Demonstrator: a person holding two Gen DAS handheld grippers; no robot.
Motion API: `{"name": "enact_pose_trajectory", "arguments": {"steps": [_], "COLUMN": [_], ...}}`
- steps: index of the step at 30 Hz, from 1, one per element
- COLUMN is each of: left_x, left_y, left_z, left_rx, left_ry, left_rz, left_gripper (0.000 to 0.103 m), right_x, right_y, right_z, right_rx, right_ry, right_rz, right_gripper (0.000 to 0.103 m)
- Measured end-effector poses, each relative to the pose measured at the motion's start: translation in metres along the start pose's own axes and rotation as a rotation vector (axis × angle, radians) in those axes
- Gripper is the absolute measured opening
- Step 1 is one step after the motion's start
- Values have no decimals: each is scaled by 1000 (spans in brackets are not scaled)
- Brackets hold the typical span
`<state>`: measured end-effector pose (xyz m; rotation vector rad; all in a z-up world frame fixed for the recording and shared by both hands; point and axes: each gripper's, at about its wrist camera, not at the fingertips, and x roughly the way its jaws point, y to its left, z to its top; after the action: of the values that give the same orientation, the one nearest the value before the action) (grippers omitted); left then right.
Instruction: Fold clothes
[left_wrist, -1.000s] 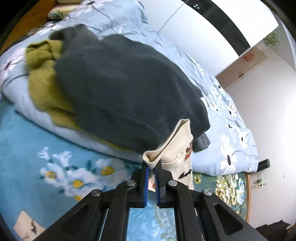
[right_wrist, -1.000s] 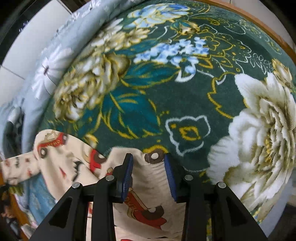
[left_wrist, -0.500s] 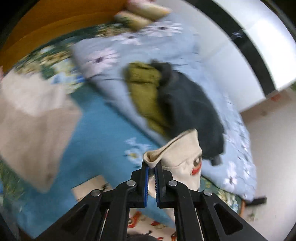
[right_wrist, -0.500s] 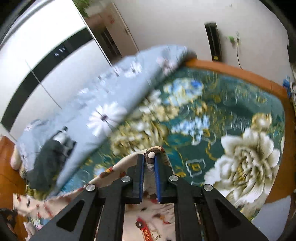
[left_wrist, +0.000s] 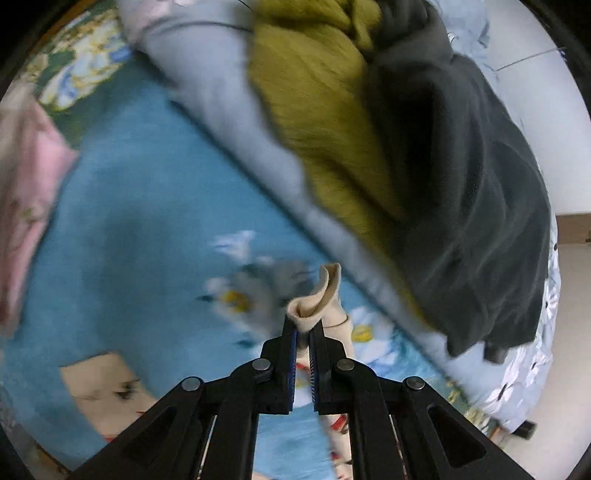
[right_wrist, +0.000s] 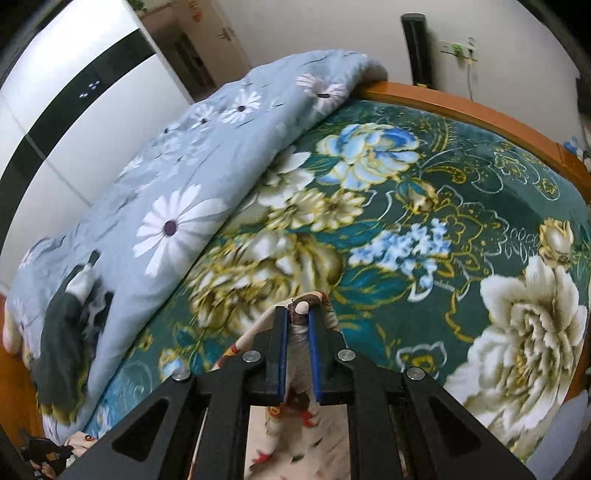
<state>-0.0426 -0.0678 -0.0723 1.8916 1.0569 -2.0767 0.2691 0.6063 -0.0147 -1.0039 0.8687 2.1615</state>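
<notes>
A cream garment printed with red and brown cartoon figures hangs between both grippers. In the left wrist view my left gripper (left_wrist: 303, 330) is shut on a rolled cream edge of the garment (left_wrist: 321, 295), above the light blue floral blanket (left_wrist: 122, 236). Another part of the cream garment (left_wrist: 103, 387) lies on that blanket at lower left. In the right wrist view my right gripper (right_wrist: 297, 325) is shut on a bunched corner of the same garment (right_wrist: 303, 308), lifted above the dark green floral bedspread (right_wrist: 424, 206). The rest of the cloth (right_wrist: 295, 435) hangs down below the jaws.
A grey-blue daisy quilt (right_wrist: 192, 177) lies along the bed's far side. An olive knit (left_wrist: 317, 110) and a dark grey garment (left_wrist: 461, 184) are piled on it. Pink cloth (left_wrist: 26, 184) sits at the left. An orange wooden bed frame (right_wrist: 461, 107) edges the bedspread, with white wardrobes (right_wrist: 74, 74) beyond.
My right gripper closed on the garment's corner and lifted it off the bedspread. My left gripper, still gripping the cream edge, swung and rolled so the clothes pile now lies at upper right.
</notes>
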Motion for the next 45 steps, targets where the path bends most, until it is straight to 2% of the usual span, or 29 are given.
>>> {"name": "enact_pose_trajectory", "arguments": {"steps": [2, 3, 5, 7, 8, 9, 11, 15, 17, 18, 21, 22, 23, 24, 26, 28, 32, 35, 36, 38, 41, 42, 45], "left_x": [11, 14, 14, 11, 10, 11, 15, 26, 27, 28, 32, 37, 42, 46, 43, 24, -47, -102, -106, -97, -42, -22, 10], "left_y": [-18, -25, -30, -26, -23, -18, -5, 13, 8, 2, -23, -28, -33, -36, -33, -24, 27, 69, 74, 75, 71, 72, 73], "left_z": [5, 7, 3, -4, -7, -10, -14, -14, -16, -18, -23, -25, -26, -28, -30, -36, -52, -48, -42, -22, 9, 15, 16], "left_rx": [31, 46, 88, 157, 192, 223, 245, 144, 109, 116, 209, 215, 221, 219, 179, 153, 63, 20, 10, -7, 1, -7, 0], "left_ry": [-9, -15, -38, -70, -85, -101, -130, -74, -36, -29, -47, -38, -28, -21, -39, -76, -115, -155, -165, -158, -128, -102, -69], "left_rz": [-167, -227, -268, -305, -303, -268, -233, -351, -416, -425, -326, -292, -259, -228, -205, -200, -213, -146, -110, -50, 132, 151, 67], "left_gripper": [16, 20, 46, 53, 53, 53, 53, 51, 51, 51, 50, 37, 13, 5, 6, 6, 6, 6, 6, 7, 6, 6, 5], "right_x": [12, 18, 30, 40, 42, 44, 45, 44, 42, 41, 38, 37, 36, 35, 31, 23, -10, -43, -51, -44, -11, 4, 46], "right_y": [-6, -9, -14, -19, -21, -24, -27, -26, -22, -20, -15, -14, -13, -13, -11, -8, -6, -7, -6, 4, 21, 25, 30], "right_z": [6, 5, 4, 2, 0, -2, -5, -7, -6, -6, -6, -6, -6, -6, -6, -5, -6, -7, -6, 2, 9, 10, 8], "right_rx": [16, 24, 41, 55, 57, 60, 64, 53, 45, 44, 36, 36, 40, 46, 53, 46, 26, -2, -17, -37, -56, -56, -42], "right_ry": [10, 19, 39, 55, 57, 59, 61, 71, 70, 70, 73, 75, 77, 78, 77, 67, 21, -23, -35, -19, 40, 65, 135], "right_rz": [-31, -33, -39, -44, -47, -49, -47, -45, -41, -38, -39, -42, -43, -44, -41, -40, -3, 45, 54, 53, 22, 6, -32], "right_gripper": [11, 11, 11, 11, 11, 11, 11, 11, 11, 11, 11, 11, 11, 11, 11, 11, 11, 11, 11, 11, 11, 11, 11]}}
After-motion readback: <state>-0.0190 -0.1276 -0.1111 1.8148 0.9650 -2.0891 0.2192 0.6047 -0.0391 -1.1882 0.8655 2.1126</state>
